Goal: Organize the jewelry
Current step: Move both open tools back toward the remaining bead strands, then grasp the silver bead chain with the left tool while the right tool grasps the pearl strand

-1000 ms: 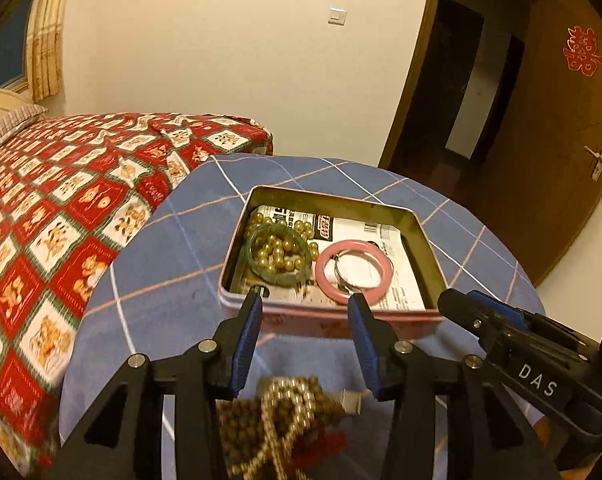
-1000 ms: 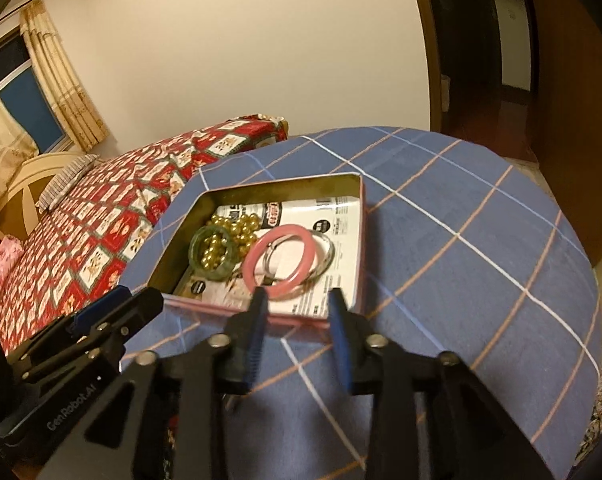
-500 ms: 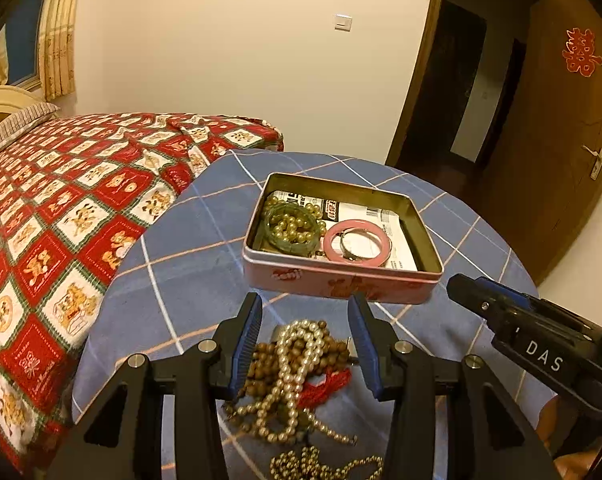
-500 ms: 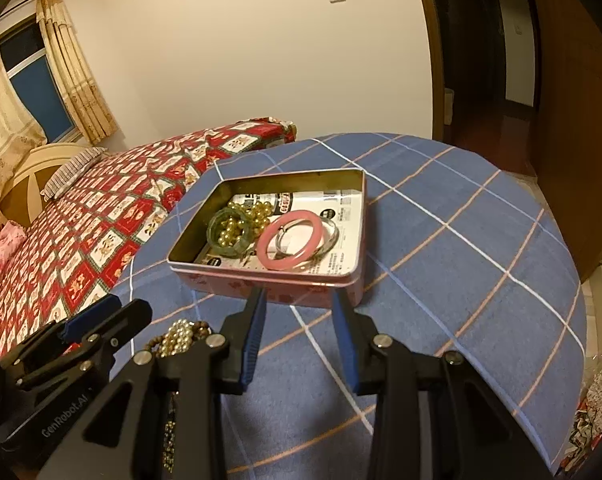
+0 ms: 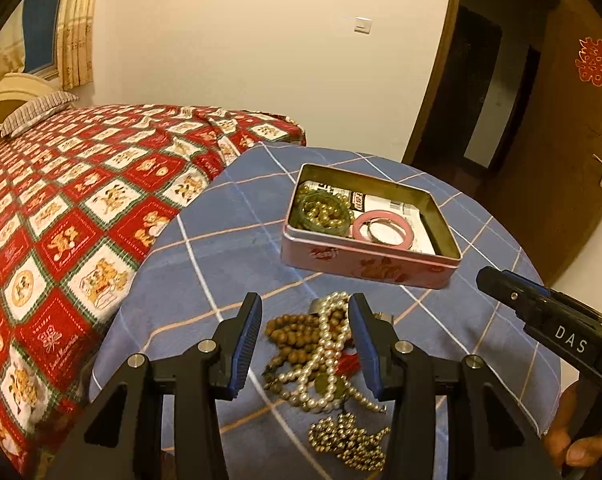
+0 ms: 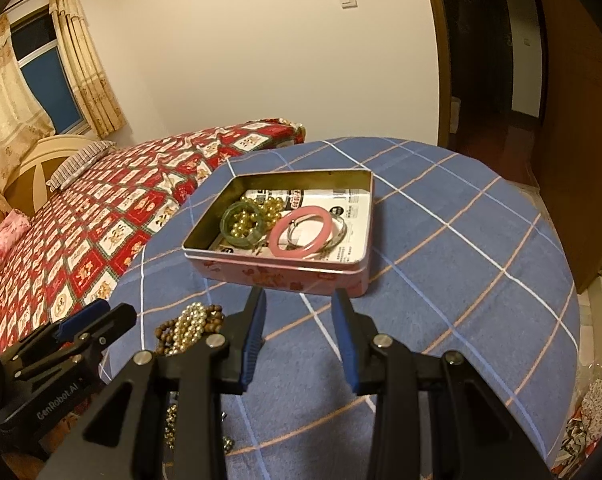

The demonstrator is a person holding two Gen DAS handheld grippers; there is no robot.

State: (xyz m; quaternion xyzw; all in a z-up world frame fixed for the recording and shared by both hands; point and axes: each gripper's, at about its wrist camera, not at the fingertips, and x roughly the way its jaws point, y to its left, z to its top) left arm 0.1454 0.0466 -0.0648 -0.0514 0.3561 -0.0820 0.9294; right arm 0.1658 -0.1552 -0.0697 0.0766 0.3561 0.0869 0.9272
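Both empty, jaws apart, the left gripper (image 5: 305, 320) frames the bead tangle (image 5: 321, 344) for pickup while the right gripper (image 6: 299, 312) waits near the tin (image 6: 277, 276).

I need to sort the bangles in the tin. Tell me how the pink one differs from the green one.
The pink bangle is opaque pale pink; the green bangle is dark, glassy green. The pink bangle looks wider and thinner, the green bangle smaller and thicker. A thin metal ring lies partly inside the pink bangle; gold beads fill the green bangle. Both lie flat in the tin.
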